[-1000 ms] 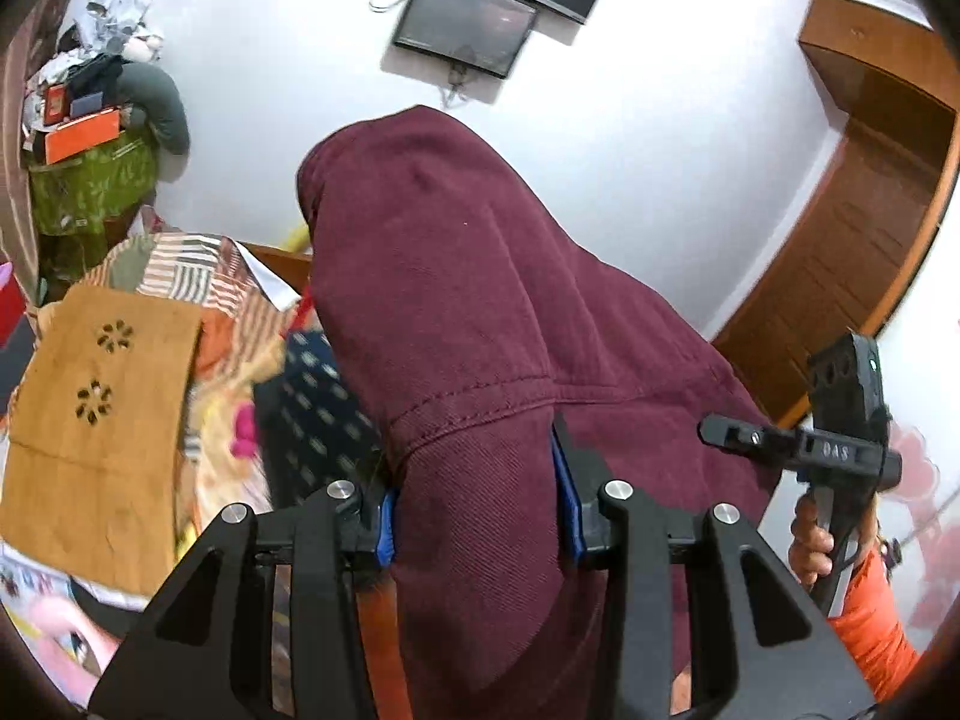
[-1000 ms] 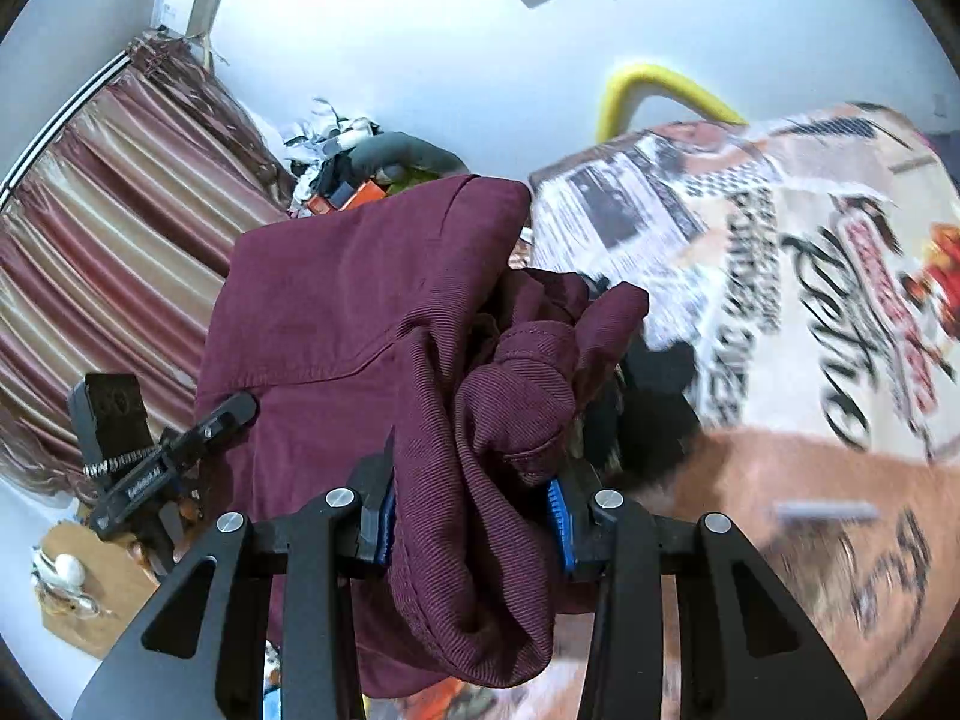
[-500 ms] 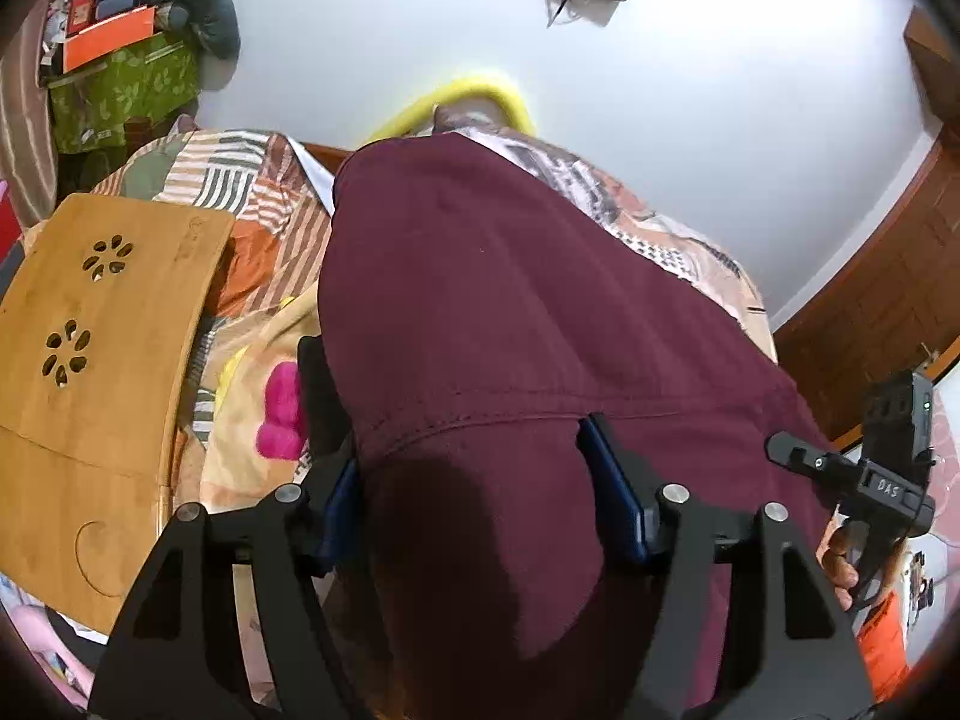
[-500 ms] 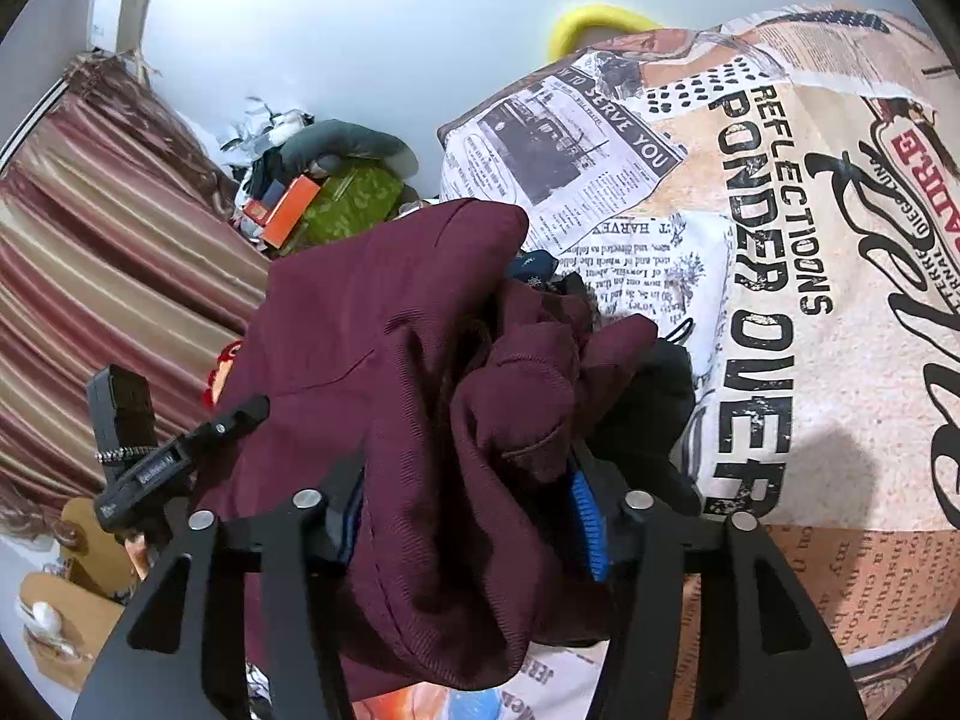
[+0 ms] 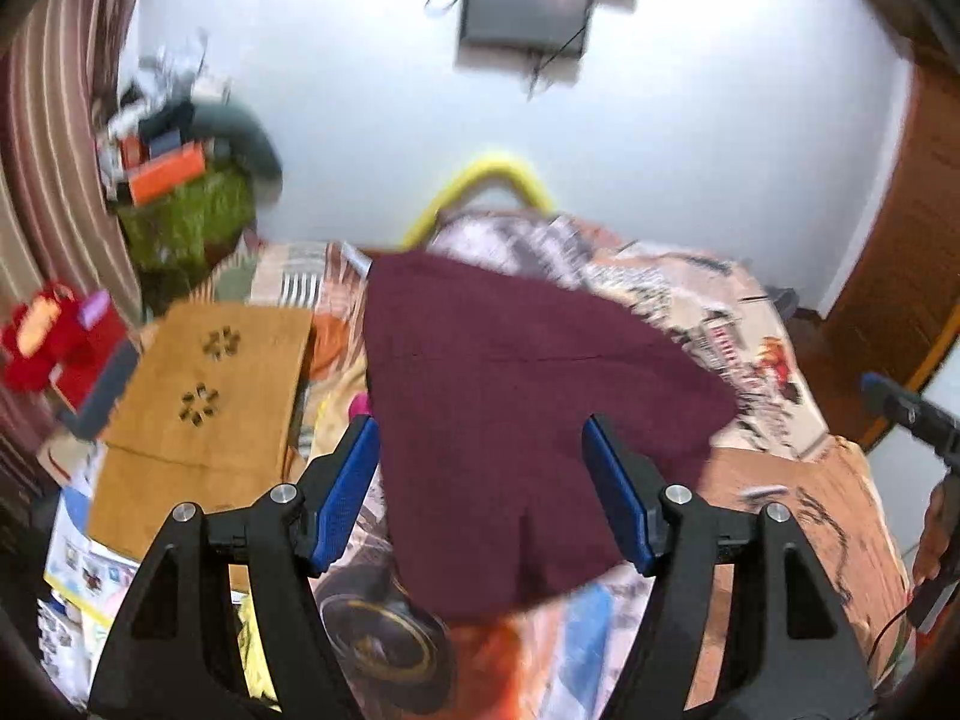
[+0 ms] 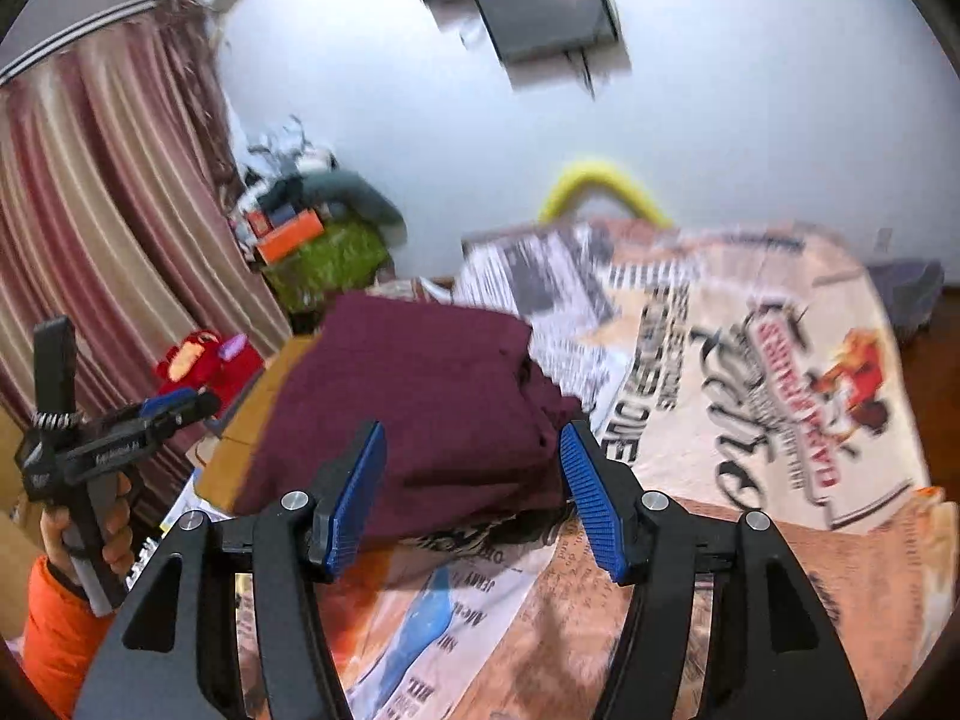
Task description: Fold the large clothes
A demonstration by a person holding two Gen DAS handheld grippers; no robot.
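maroon garment (image 5: 510, 396) lies folded in a thick bundle on the printed bedspread (image 6: 750, 372), beside a wooden board (image 5: 198, 396). left gripper (image 5: 483, 495) jaws stand apart, holding nothing; right gripper (image 6: 474, 498) jaws are opening, pads clear of the cloth.

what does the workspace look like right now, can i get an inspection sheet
surface: bed under a newspaper-print cover, part bare.
job's things: maroon garment lies folded on the bed, released.
clutter: wooden lap tray beside the garment; red plush toy; piled shelf with a green cloth.
grippers: left hand-held gripper open, blue pads clear of the cloth; right hand-held gripper jaws opening, nothing pressed between them.
cables: wires hang below the wall screen.
surroundings: striped curtain, white wall, wooden door, yellow tube behind the bed.
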